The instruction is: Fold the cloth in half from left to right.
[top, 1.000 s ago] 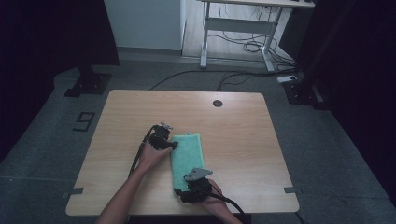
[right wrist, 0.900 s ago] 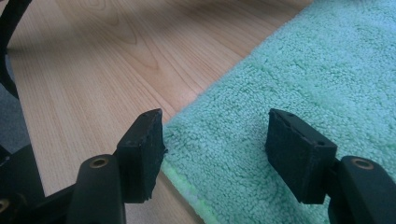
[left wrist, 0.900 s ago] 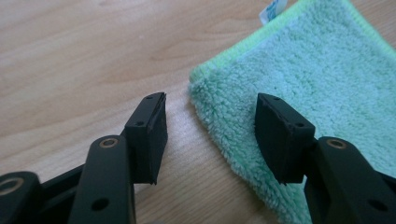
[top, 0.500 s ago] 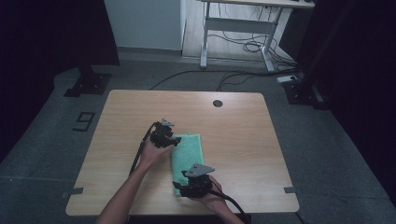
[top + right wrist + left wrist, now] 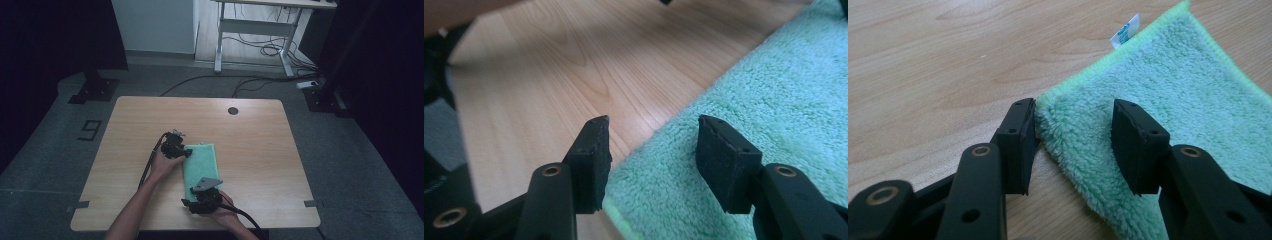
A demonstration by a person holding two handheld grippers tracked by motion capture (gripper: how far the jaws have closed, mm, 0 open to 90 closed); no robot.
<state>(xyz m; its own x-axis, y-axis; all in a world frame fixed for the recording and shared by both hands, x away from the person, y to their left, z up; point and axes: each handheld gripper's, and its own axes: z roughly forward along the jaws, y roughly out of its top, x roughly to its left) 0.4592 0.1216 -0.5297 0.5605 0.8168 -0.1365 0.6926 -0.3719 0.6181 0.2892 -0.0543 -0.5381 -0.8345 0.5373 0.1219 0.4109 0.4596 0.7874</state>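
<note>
One folded mint-green terry cloth [image 5: 202, 165] lies on one light wooden counter [image 5: 250, 135]. One small white label [image 5: 1125, 30] sticks out of its hem. Two black handheld grippers, the left gripper [image 5: 185, 154] and the right gripper [image 5: 192, 202], each bear two black fingers [image 5: 1018, 140]. One round dark hole [image 5: 232, 110] marks the counter.

A light wooden counter [image 5: 250, 130] with a round cable hole [image 5: 232, 110] stands on grey carpet [image 5: 350, 165]. Behind it a white desk frame [image 5: 250, 30] stands over loose cables [image 5: 265, 50]. Dark curtains [image 5: 50, 40] flank both sides
</note>
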